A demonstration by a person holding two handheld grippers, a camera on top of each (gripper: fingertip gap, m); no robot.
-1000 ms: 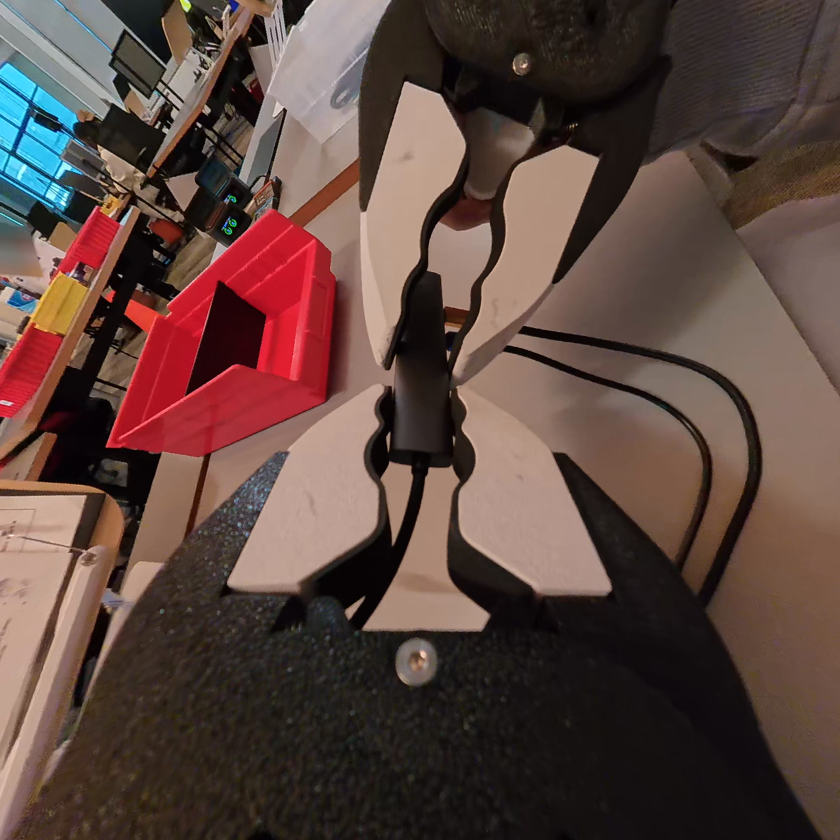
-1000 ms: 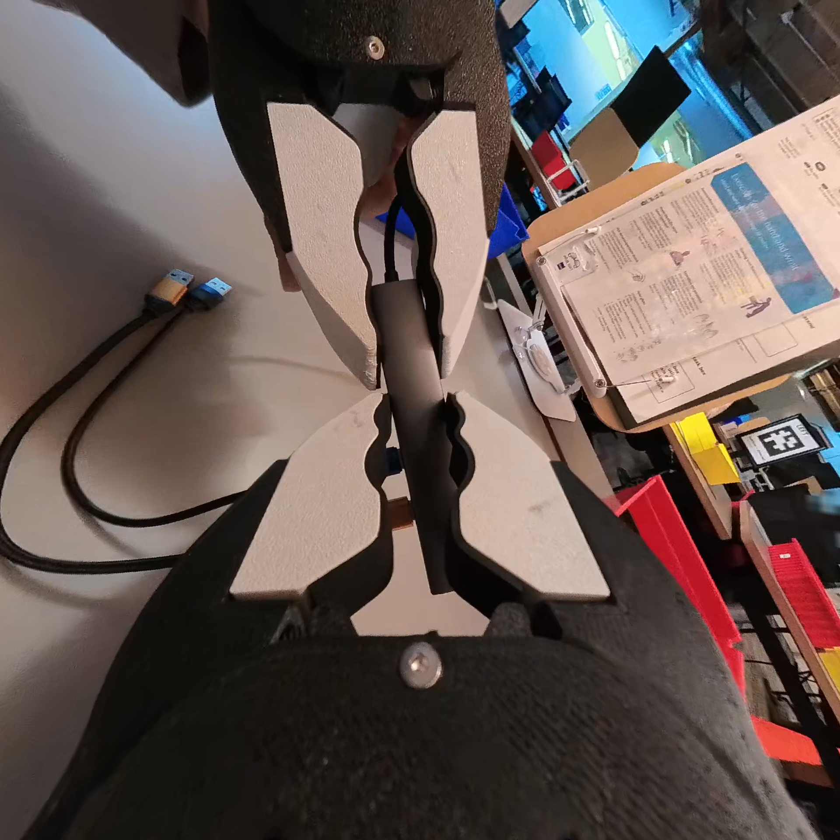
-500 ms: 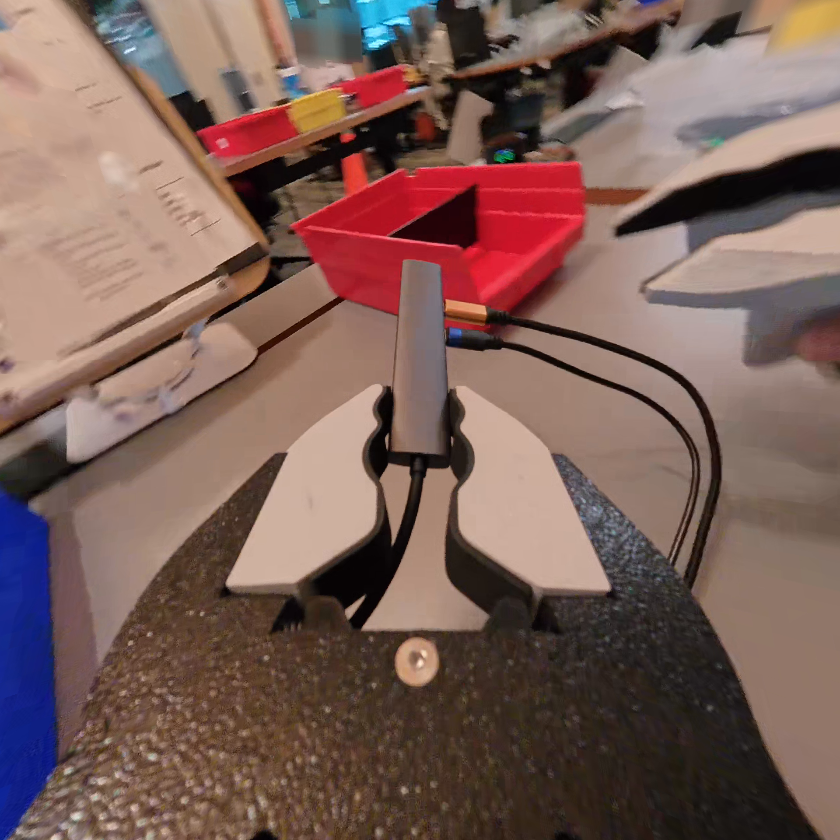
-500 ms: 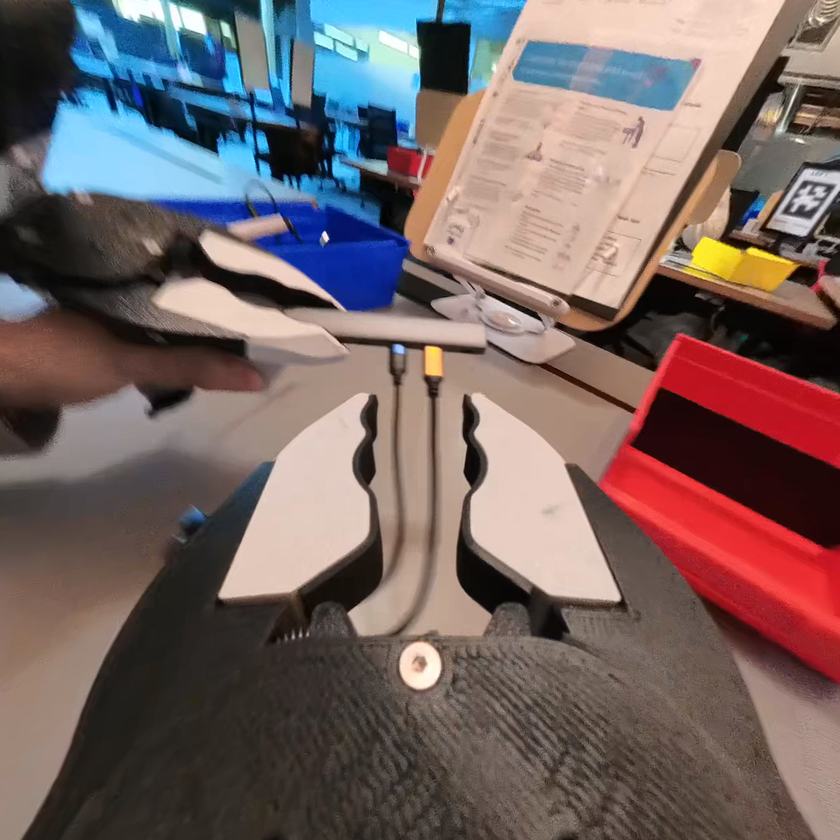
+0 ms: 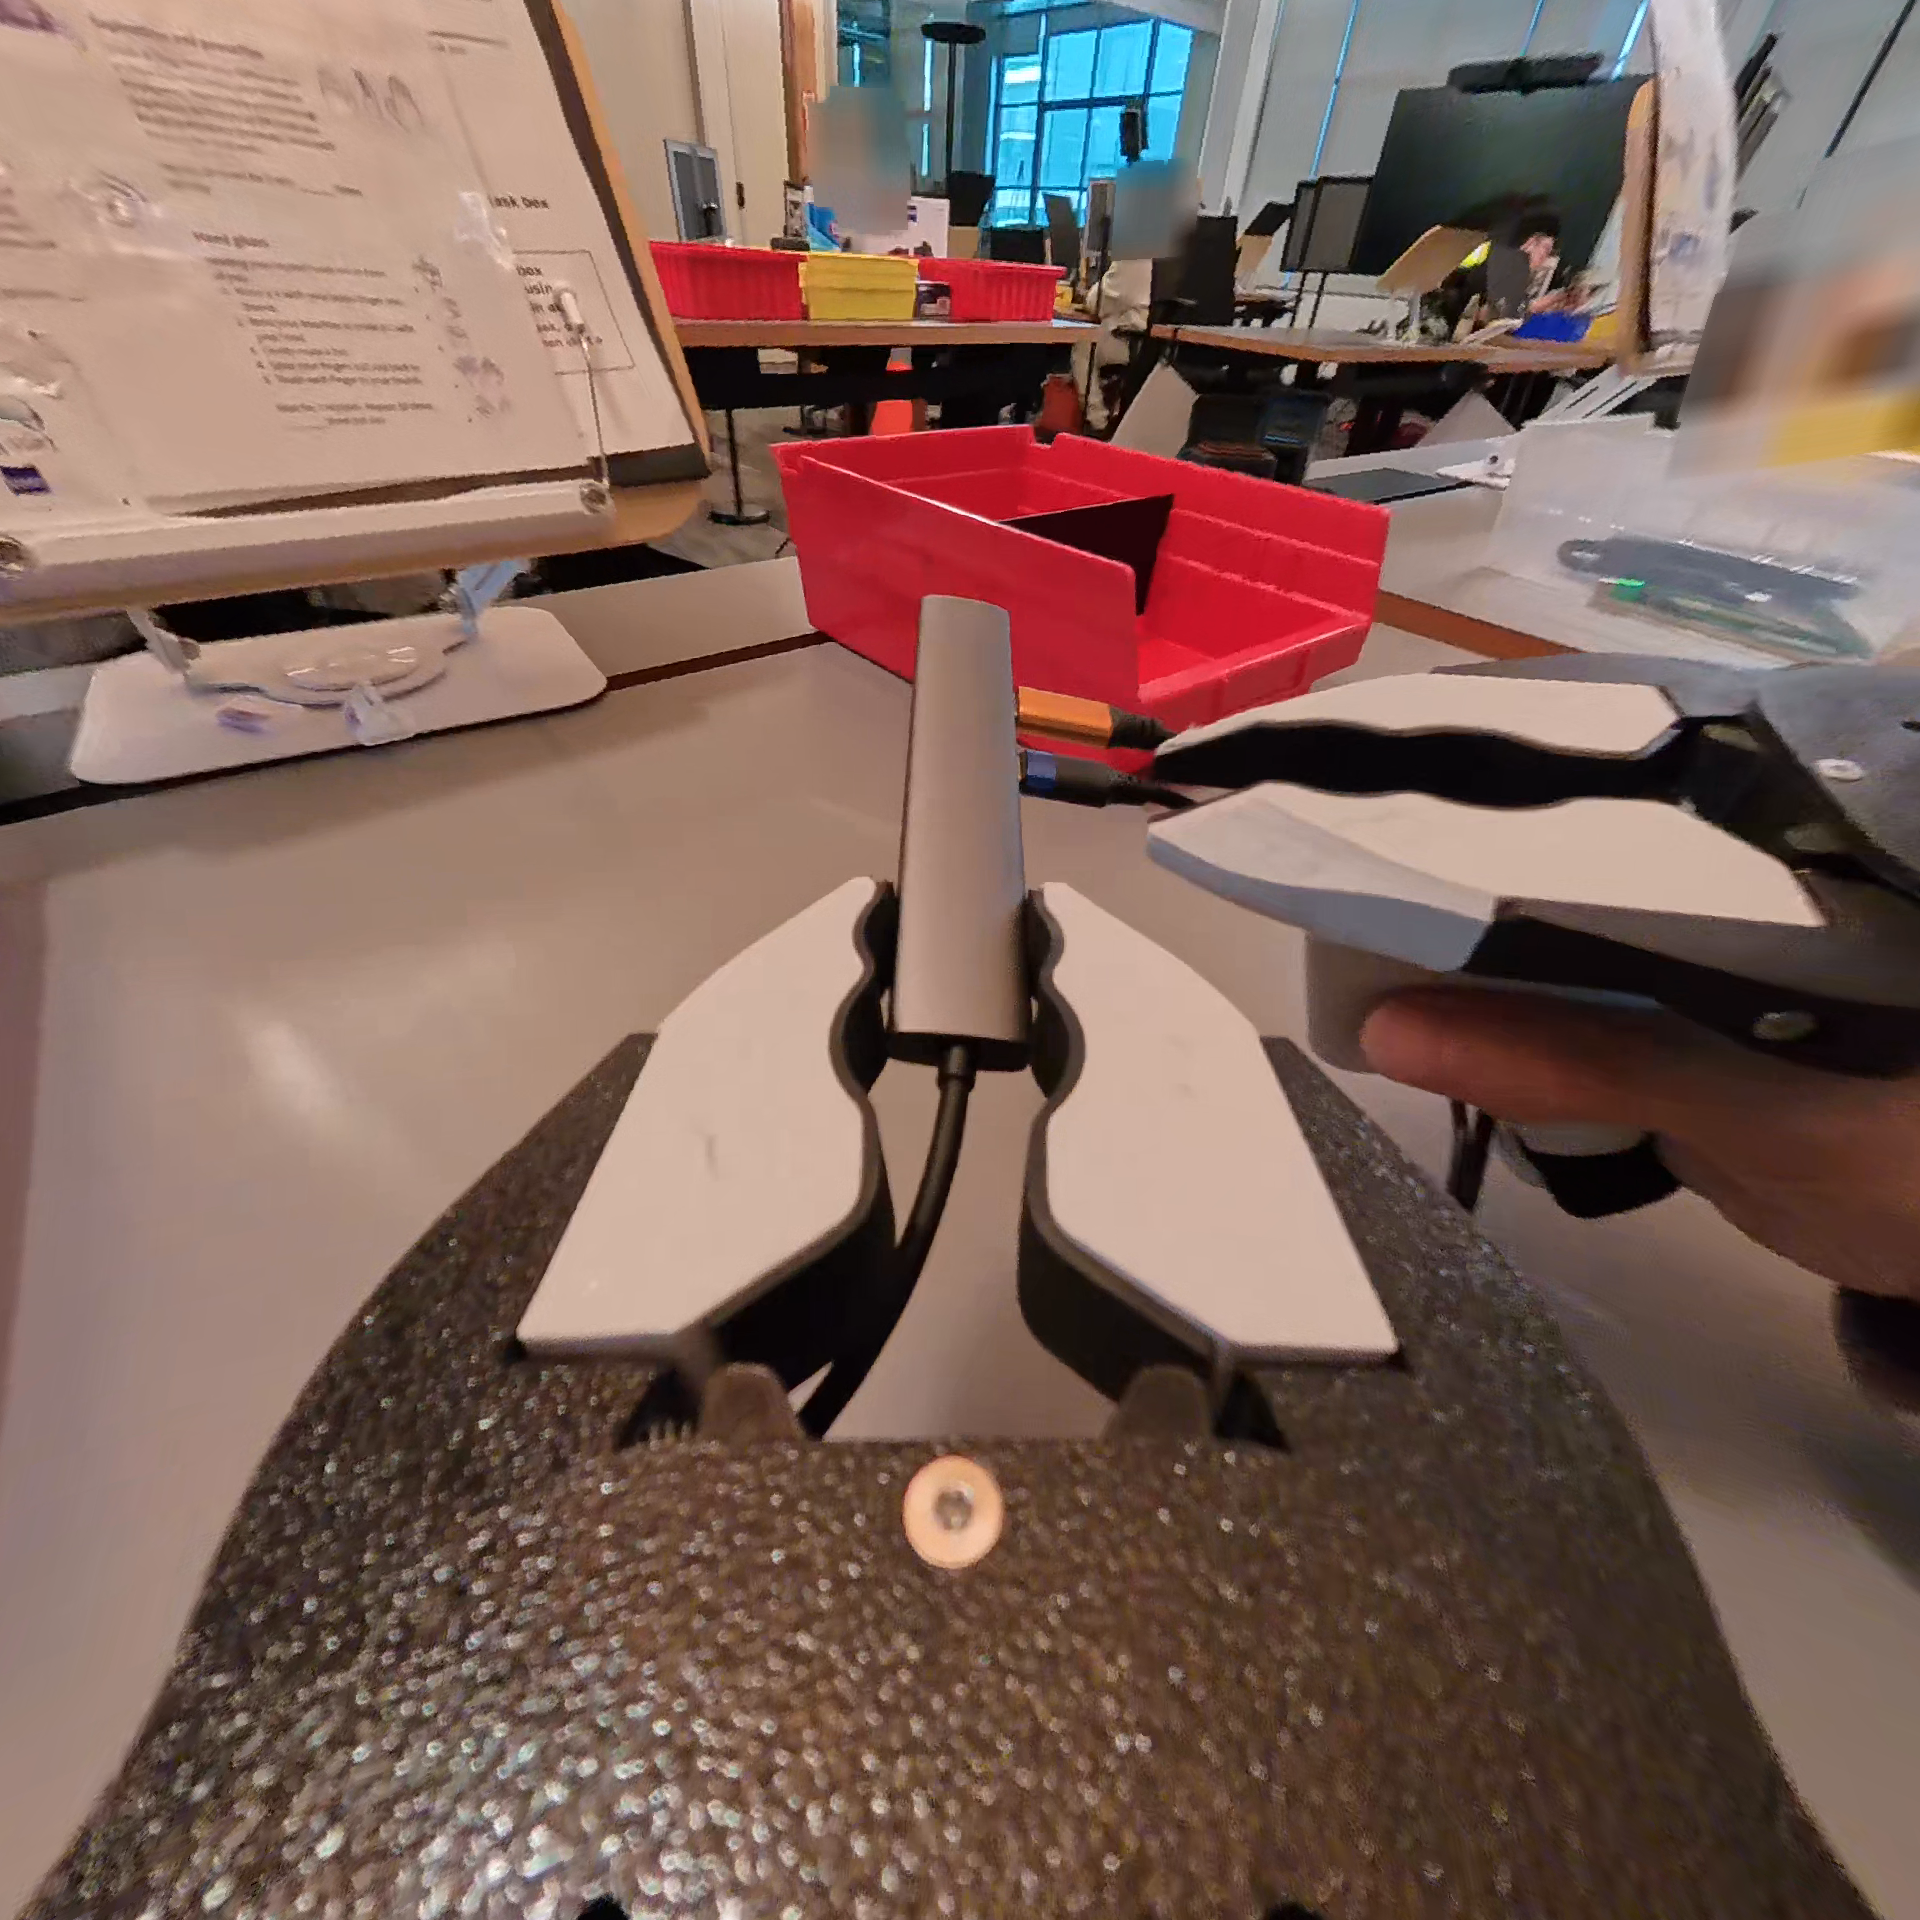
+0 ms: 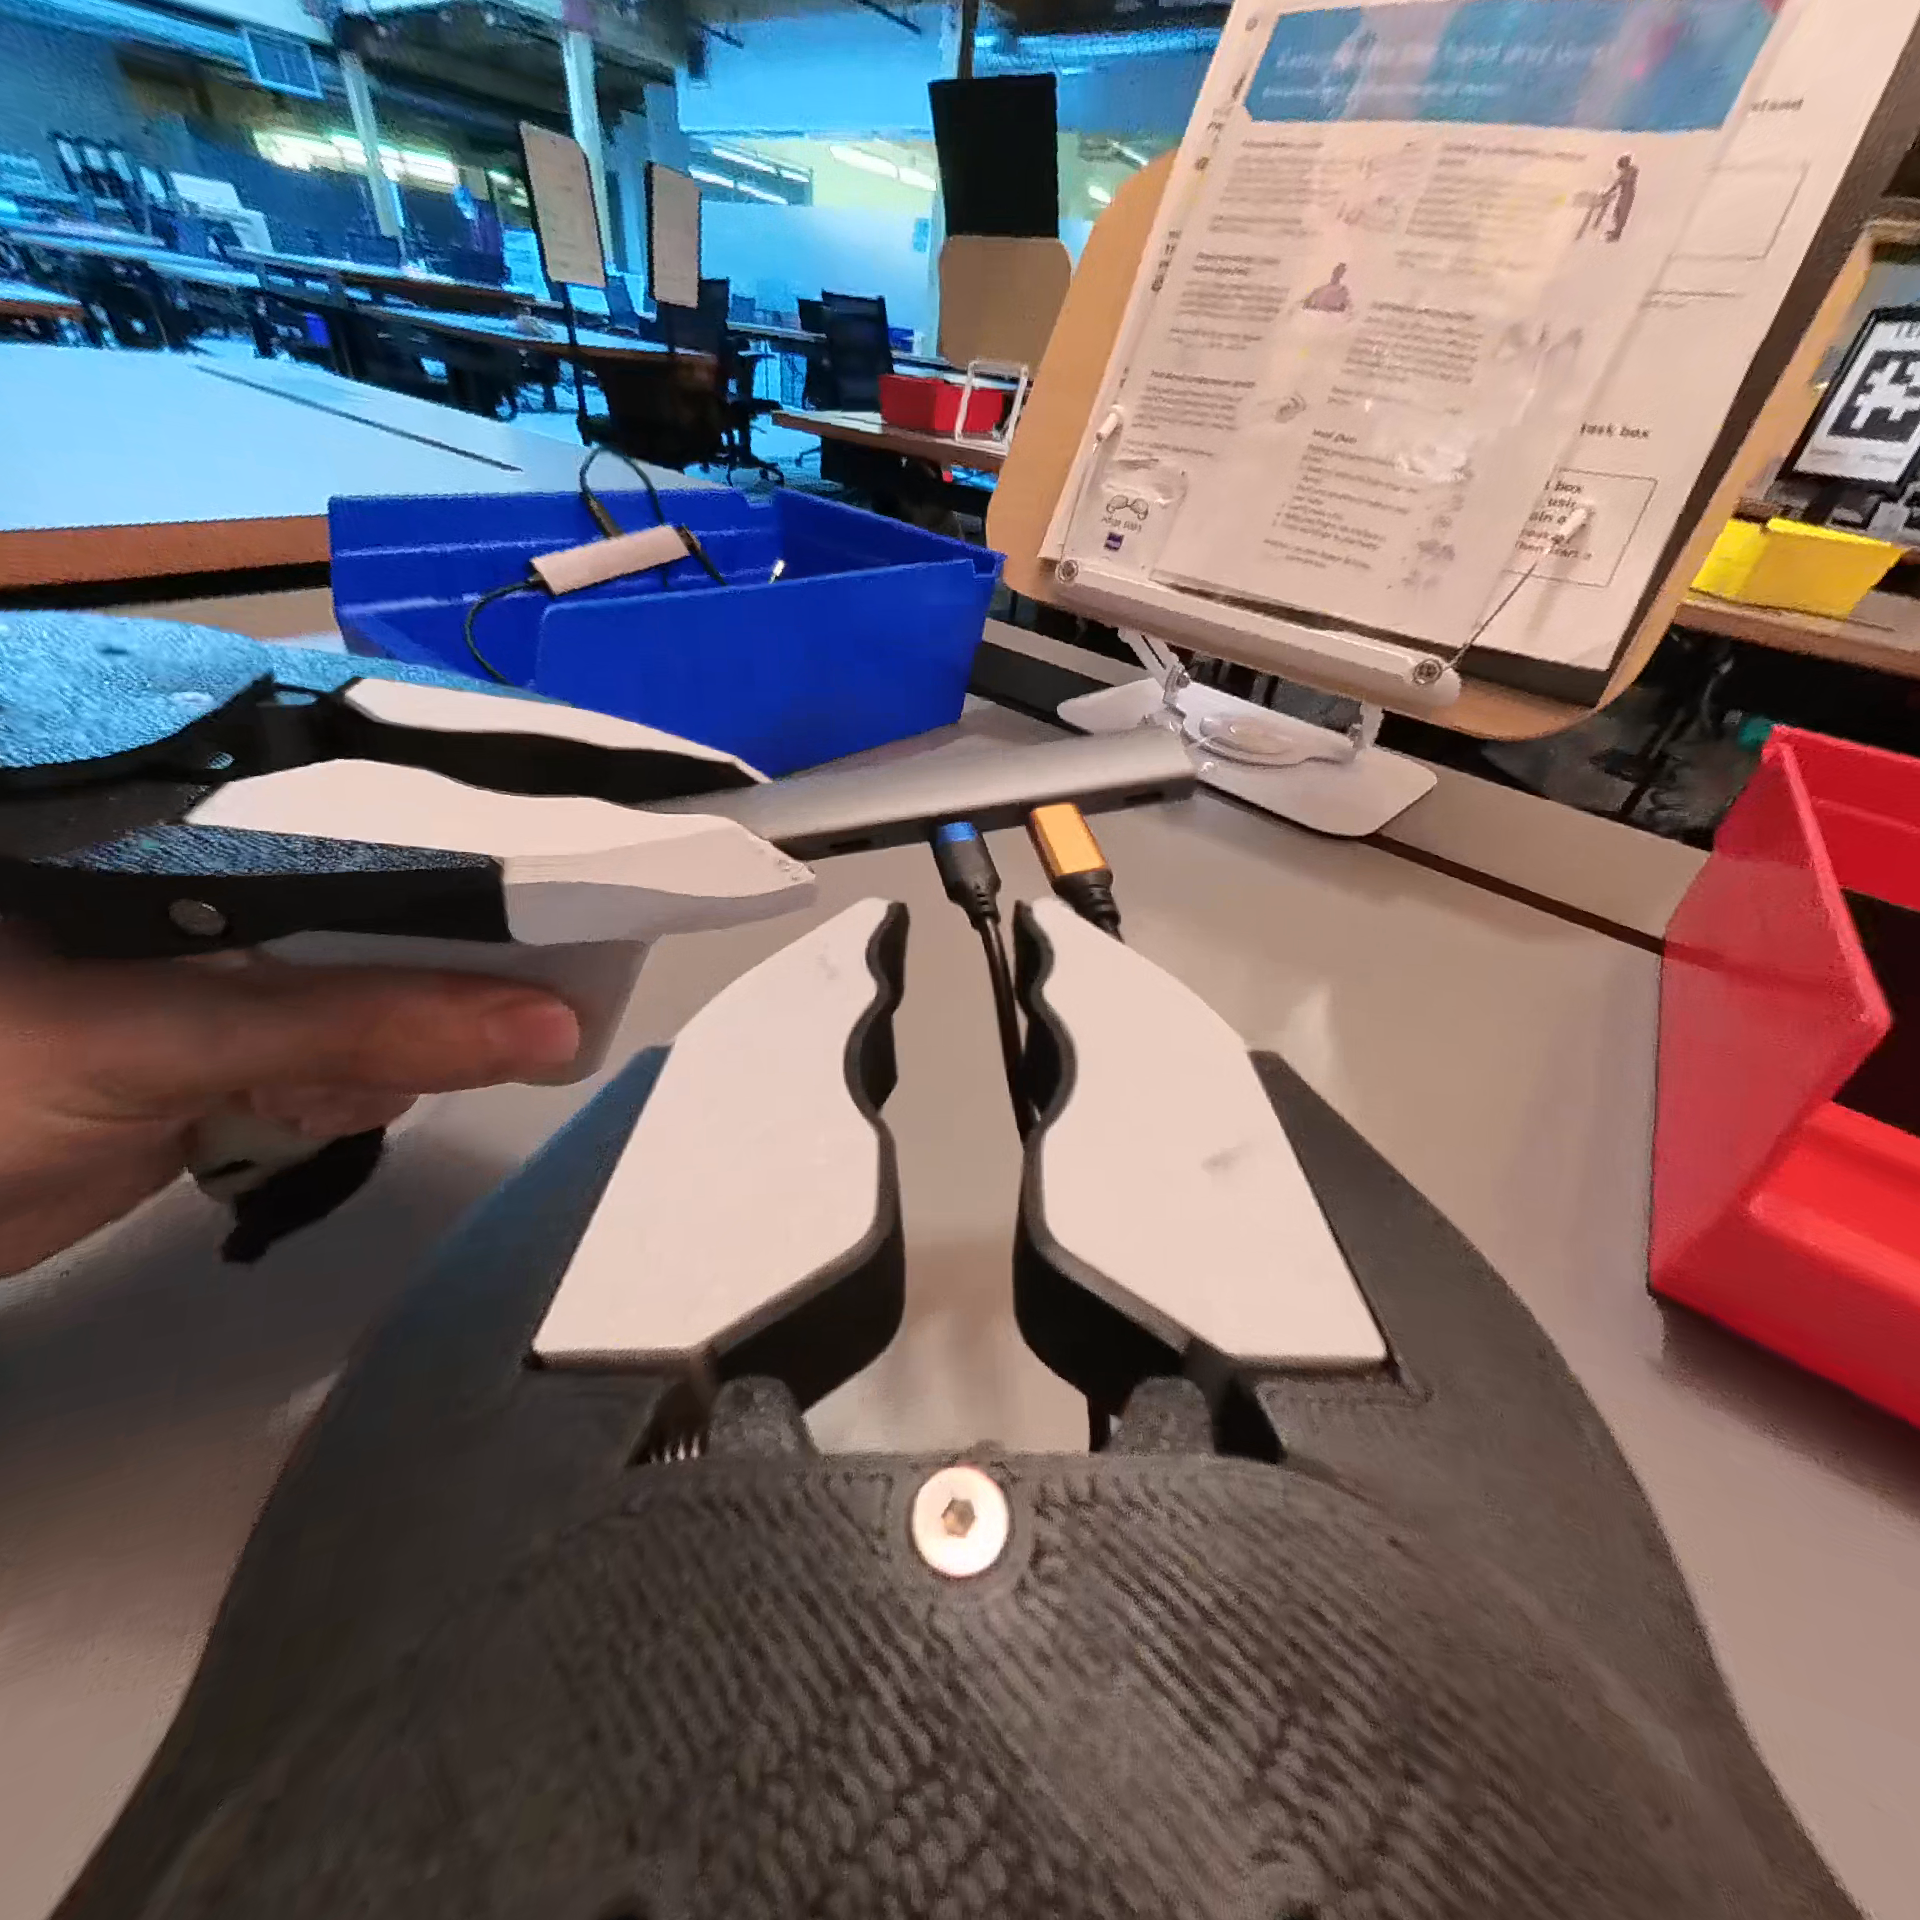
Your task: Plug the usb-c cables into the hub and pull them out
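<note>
Left fingers [image 5: 800, 1081]: pinching the near end of the hub, one finger on each long side.
Right fingers [image 6: 1143, 1101]: spread a little, not touching each other; the black cord of the blue-ended cable runs through the gap between them, and whether they press on it cannot be told.
Left gripper [image 5: 961, 935]: holds the hub clear of the worktop, pointing away from the camera.
Right gripper [image 6: 956, 914]: just in front of the hub's long side, tips near the two plugs.
Hub [image 5: 961, 831]: slim grey bar, its own black cord leaving the near end.
Blue plug [image 6: 961, 847]: seated in the hub's side.
Orange plug [image 6: 1065, 847]: seated in the hub just beside the blue one.
Hands [image 5: 1704, 1132]: one under each gripper.
Red bin [image 5: 1081, 561]: on the worktop behind the hub.
Blue bin [image 6: 665, 613]: beyond the hub, another small hub and cords inside.
Document stand [image 6: 1382, 364]: behind the hub.
Worktop [image 5: 364, 935]: grey.
</note>
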